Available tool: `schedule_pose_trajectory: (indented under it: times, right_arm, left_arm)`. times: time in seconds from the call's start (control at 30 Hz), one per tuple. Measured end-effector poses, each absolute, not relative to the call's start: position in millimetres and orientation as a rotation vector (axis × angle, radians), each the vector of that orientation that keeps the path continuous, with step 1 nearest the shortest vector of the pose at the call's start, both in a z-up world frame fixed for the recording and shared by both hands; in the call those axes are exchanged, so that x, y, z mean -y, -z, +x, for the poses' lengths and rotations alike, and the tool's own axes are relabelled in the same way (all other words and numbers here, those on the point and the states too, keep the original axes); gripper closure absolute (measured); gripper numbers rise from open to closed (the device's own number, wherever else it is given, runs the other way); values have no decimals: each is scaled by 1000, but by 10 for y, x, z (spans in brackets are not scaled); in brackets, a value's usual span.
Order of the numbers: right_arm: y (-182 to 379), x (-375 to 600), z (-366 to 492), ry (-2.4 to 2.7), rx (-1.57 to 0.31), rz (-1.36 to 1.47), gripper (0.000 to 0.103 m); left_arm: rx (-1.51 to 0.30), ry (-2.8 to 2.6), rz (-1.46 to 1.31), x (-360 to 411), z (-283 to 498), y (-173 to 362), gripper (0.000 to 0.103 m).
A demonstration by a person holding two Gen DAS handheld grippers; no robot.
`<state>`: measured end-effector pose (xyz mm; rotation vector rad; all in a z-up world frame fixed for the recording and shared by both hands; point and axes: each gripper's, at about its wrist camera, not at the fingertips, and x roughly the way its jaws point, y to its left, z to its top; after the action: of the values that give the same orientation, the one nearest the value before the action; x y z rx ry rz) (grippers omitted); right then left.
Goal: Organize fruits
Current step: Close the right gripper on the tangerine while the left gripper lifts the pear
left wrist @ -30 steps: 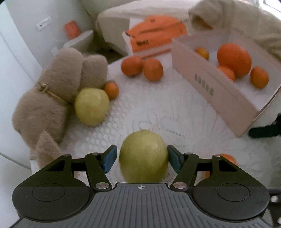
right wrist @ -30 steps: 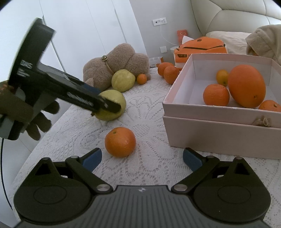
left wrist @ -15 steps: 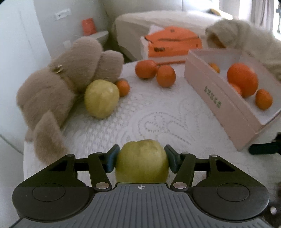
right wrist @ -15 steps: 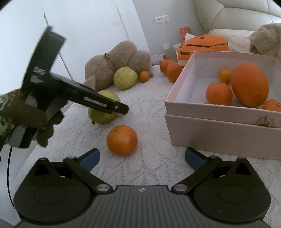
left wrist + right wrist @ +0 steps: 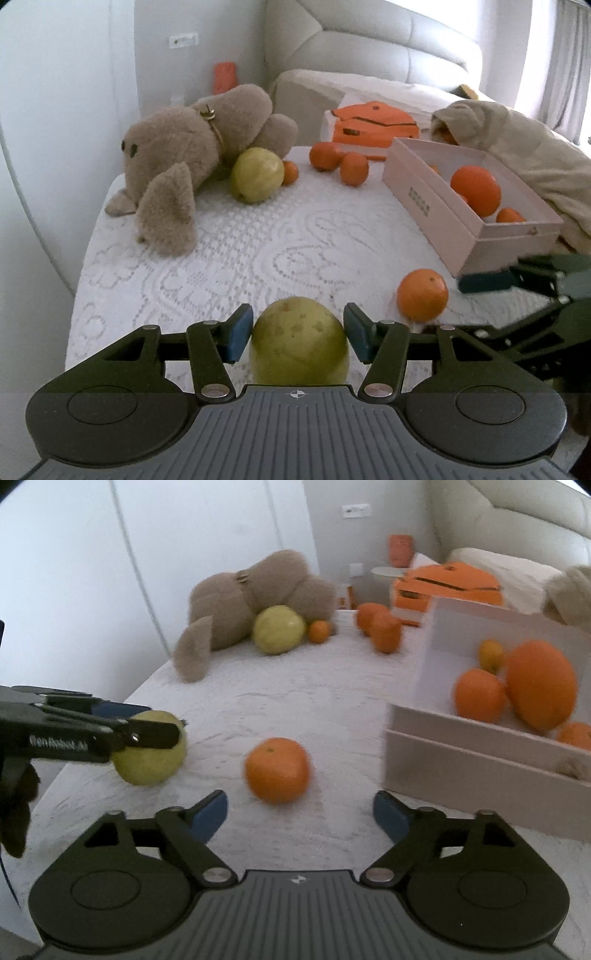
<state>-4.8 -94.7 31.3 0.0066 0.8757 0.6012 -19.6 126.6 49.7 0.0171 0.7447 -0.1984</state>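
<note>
My left gripper (image 5: 298, 334) is shut on a yellow-green pear (image 5: 299, 345), held just above the lace tablecloth; it also shows in the right wrist view (image 5: 149, 753). My right gripper (image 5: 299, 818) is open and empty, just behind a loose orange (image 5: 277, 770), which also shows in the left wrist view (image 5: 422, 293). A pink box (image 5: 476, 771) on the right holds several oranges, one large (image 5: 541, 688). A second pear (image 5: 256, 174) lies by the plush toy.
A brown plush toy (image 5: 192, 155) lies at the table's far left. Three more oranges (image 5: 338, 160) sit near the back. An orange bag (image 5: 373, 123) and a beige cloth (image 5: 517, 140) lie behind the box. The table edge is close on the left.
My left gripper has pulled back toward the near edge and lifted, still holding the pear. My right gripper has moved closer to the loose orange.
</note>
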Motion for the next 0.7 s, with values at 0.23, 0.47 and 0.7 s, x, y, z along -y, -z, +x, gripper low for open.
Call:
schedule_pose_trajectory:
  times: [0.23, 0.47, 0.7]
  right_arm:
    - [-384, 597, -30, -581, -859, -149, 31]
    - [-385, 528, -25, -587, -874, -178, 36]
    - [-395, 570, -52, -568, -861, -176, 36]
  left_arm:
    - [-753, 221, 29, -1301, -293, -515, 42]
    - [-819, 234, -6, -1352, -268, -490, 39]
    - [-847, 215, -56, -1372, -155, -405, 39]
